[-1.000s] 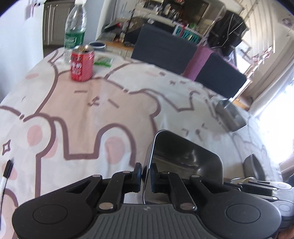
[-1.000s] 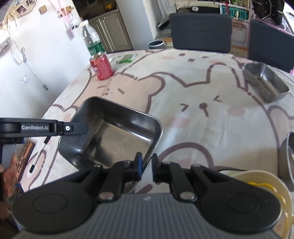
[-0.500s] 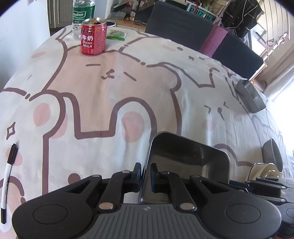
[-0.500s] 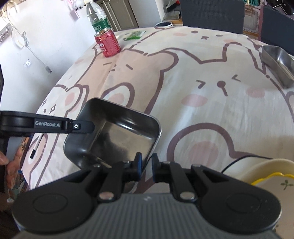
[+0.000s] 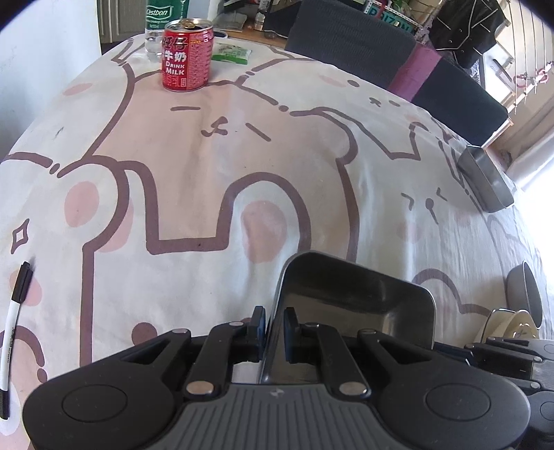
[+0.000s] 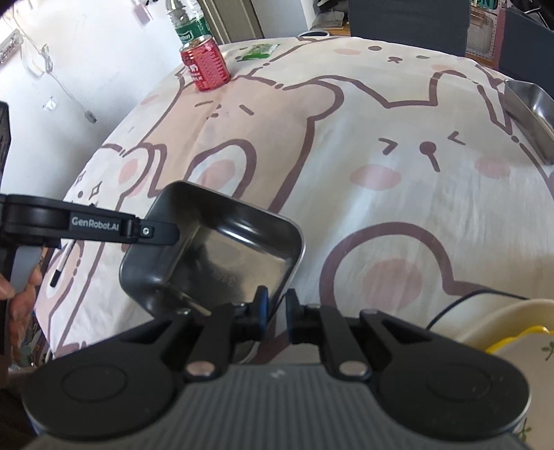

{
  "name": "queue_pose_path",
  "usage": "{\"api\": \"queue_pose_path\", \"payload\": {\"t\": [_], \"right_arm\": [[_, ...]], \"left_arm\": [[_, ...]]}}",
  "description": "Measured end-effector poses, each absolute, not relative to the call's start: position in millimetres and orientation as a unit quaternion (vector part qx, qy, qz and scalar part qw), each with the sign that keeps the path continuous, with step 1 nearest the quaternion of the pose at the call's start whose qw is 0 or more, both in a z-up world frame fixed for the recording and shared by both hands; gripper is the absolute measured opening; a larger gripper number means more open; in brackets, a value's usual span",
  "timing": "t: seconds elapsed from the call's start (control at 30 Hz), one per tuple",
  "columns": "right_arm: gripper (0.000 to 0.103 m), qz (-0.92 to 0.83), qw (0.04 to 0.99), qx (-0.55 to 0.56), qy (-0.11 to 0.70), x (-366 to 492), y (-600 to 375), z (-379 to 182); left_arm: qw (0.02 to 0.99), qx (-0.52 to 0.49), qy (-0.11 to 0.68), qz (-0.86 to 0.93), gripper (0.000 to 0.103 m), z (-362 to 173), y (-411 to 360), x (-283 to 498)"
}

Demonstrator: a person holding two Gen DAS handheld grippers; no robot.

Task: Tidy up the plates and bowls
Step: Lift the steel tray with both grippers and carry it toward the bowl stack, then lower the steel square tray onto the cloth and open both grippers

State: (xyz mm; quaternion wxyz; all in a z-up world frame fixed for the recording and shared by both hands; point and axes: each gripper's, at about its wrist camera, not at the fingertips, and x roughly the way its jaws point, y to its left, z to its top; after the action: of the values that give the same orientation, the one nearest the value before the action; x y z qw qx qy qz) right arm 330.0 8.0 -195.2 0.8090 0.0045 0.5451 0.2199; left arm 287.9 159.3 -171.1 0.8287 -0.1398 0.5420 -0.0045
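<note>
Square steel tray (image 6: pixel 221 256) pinched by opposite rims: left gripper (image 5: pixel 274 334) and right gripper (image 6: pixel 276 311) both clamped, sharing load, keeping tray level above tablecloth (image 5: pixel 214 166).

Square tray (image 5: pixel 360 304): polished metal, mirror-dark inside, with a smooth rolled rim. Second tray (image 6: pixel 529 114): brushed metal, duller sheen. Tablecloth (image 5: pixel 242 145): soft matt cloth, faintly creased, with printed bears. Can (image 5: pixel 187 55): glossy printed metal. Bottle (image 6: pixel 188 24): clear plastic with a green label. Left gripper (image 5: pixel 274 330) and right gripper (image 6: pixel 277 309): matt black plastic, ribbed grey housing, small metal pins. Dish (image 6: pixel 519 332): glossy cream ceramic. Pen (image 5: pixel 14 325): smooth plastic.
</note>
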Motion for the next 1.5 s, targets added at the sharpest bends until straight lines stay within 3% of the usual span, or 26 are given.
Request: {"api": "queue_pose_path", "payload": {"t": [0.8, 1.03, 1.5], "right_arm": [[0.013, 0.219, 0.801, 0.022, 0.556, 335, 7, -199], [0.013, 0.217, 0.801, 0.025, 0.557, 334, 6, -200], [0.014, 0.211, 0.796, 0.046, 0.565, 335, 2, -199]], "left_arm": [[0.823, -0.134, 0.552, -0.008, 0.019, -171, 167, 283], [0.831, -0.115, 0.544, -0.030, 0.011, -161, 163, 276], [0.827, -0.102, 0.552, -0.020, 0.012, -166, 162, 279]]}}
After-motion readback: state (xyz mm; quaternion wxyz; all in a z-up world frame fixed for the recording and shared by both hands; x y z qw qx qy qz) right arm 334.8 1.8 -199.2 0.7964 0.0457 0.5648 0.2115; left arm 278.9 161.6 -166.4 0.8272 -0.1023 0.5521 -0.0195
